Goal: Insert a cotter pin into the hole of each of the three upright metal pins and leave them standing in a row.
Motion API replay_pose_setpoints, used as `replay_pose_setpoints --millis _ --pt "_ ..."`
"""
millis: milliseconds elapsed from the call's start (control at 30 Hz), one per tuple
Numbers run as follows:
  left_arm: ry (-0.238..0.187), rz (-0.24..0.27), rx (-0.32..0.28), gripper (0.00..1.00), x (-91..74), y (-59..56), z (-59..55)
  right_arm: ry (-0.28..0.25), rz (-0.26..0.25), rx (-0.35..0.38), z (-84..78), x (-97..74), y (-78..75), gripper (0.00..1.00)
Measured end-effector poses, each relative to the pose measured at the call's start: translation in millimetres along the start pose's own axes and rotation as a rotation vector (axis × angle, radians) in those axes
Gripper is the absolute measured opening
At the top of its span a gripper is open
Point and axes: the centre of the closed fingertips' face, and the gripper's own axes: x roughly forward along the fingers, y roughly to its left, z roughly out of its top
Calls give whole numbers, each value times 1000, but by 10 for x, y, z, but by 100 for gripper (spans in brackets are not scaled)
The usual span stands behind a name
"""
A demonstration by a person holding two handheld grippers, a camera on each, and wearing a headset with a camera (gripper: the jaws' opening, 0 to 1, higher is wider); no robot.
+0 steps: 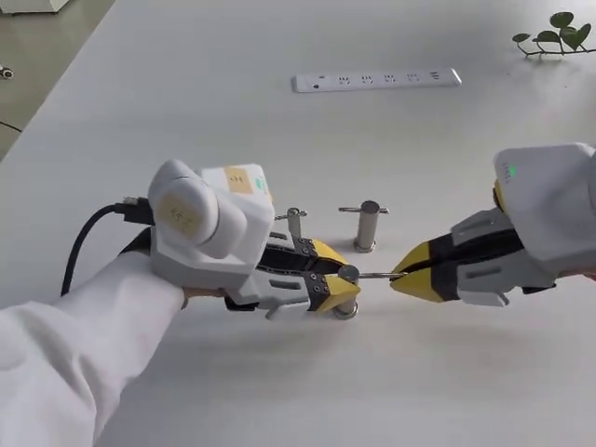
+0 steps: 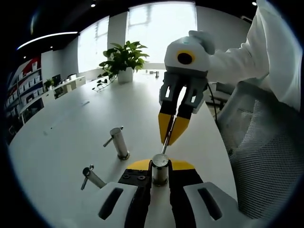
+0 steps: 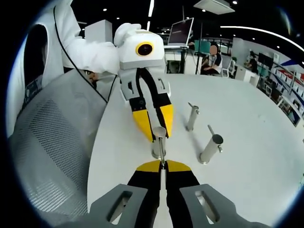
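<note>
The left gripper clamps its jaws on the nearest metal pin, upright on the white table. The right gripper pinches a cotter pin, its tip at that pin's head (inside the hole or not, I cannot tell). Just behind stand a second pin and a third pin, each crossed by its own cotter. Farther off lies a power strip.

The white bench carries three metal pins standing near centre, a power strip at twelve o'clock, and a leafy sprig at two o'clock.
</note>
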Motion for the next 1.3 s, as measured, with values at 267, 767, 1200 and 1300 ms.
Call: replay_pose_setpoints --millis 267,767,1200,1300 --pt "11 -1 6 11 10 10 -15 18 47 -59 30 90 4 0" --pt "12 4 -3 11 18 29 -27 35 45 -135 28 156 -12 10" --pt "12 6 -9 11 19 15 -28 14 1 -76 -4 -35 -25 2" --pt "13 8 -12 11 19 12 -27 11 5 -61 22 -18 -1 0"
